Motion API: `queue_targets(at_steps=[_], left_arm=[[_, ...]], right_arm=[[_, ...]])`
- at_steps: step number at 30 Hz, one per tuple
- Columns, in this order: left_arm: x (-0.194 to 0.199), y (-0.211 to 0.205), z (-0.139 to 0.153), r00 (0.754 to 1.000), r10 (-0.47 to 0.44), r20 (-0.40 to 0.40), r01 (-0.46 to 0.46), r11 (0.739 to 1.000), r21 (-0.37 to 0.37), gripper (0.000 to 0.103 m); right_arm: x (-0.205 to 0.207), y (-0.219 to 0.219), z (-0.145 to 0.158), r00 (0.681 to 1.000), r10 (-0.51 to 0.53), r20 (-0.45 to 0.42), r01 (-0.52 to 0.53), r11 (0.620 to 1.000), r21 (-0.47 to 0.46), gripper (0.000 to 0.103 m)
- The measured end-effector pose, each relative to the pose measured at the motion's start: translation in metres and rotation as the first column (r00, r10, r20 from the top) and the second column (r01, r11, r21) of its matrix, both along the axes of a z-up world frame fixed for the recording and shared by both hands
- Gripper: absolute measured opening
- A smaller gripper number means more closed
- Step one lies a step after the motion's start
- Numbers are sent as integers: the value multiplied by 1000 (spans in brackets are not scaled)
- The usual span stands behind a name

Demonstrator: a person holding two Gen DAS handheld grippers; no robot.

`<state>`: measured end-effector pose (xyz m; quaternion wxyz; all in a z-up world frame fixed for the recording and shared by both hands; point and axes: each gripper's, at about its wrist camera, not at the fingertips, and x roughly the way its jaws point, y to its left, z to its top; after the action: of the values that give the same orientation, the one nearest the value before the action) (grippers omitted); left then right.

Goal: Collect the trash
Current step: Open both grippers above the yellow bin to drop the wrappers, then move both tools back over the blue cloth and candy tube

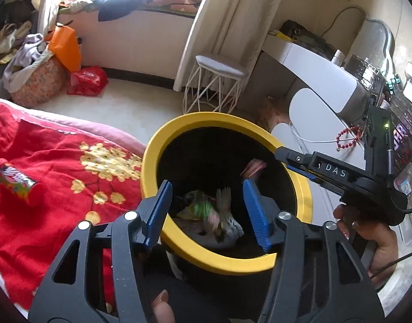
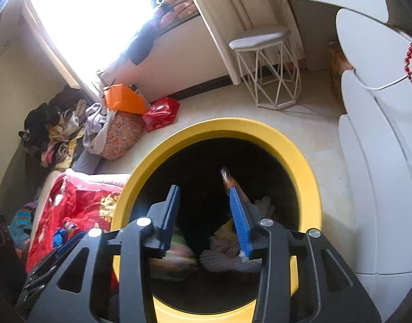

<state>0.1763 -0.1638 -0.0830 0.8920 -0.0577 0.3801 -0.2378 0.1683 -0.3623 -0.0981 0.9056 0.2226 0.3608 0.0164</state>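
Left tool [image 1: 206, 210] hangs over the bin [image 1: 304, 188], its blue fingers [image 1: 255, 210] spread wide with nothing between them. Below them, at the bottom of the dark bin, lies blurred trash [image 1: 214, 212]: a green and pink wrapper and pale crumpled pieces. A pink scrap [image 1: 253, 167] shows higher up inside, blurred. The right tool [image 1: 289, 158] reaches in from the right over the yellow rim, held by a hand [image 1: 375, 239]; from this view I cannot tell how its jaws stand. To the left, a candy tube [image 1: 16, 183] lies on the red blanket [image 1: 57, 161] of the bed, well apart from the bin. Beyond the bin stand a wire stool [image 1: 216, 86] and a red bag [image 1: 87, 80] on the floor. Red beads [image 1: 348, 137] hang by the white surface [image 1: 321, 70] at right.

From the right wrist, the right tool [image 2: 206, 212] points down into the bin [image 2: 308, 172], fingers [image 2: 240, 220] spread and gripping nothing. A thin orange scrap [image 2: 228, 179] shows just past the right fingertip, touching or just behind it; I cannot tell which. Trash [image 2: 222, 250] lies on the bin floor under the fingers, blurred. The red blanket [image 2: 76, 202] is at left, the stool [image 2: 265, 72] and red bag [image 2: 161, 113] farther back.
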Motion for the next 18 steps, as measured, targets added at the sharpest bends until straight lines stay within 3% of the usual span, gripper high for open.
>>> queue_targets(at_steps=[2, 7, 12, 18], left_arm=[[-4, 5, 4, 1000, 20, 16, -20, 1000, -5, 75], [-13, 26, 16, 995, 95, 38, -94, 995, -29, 92], [-22, 52, 26, 980, 189, 61, -187, 982, -30, 92], [-30, 82, 36, 957, 276, 83, -274, 961, -36, 92]], right_arm=[[-2, 2, 3, 1000, -3, 20, 4, 1000, -18, 46], [-10, 17, 17, 994, 21, 105, -12, 996, -90, 56], [-17, 37, 34, 977, 80, 200, -50, 987, -153, 68], [-24, 61, 48, 954, 155, 258, -106, 976, -192, 73]])
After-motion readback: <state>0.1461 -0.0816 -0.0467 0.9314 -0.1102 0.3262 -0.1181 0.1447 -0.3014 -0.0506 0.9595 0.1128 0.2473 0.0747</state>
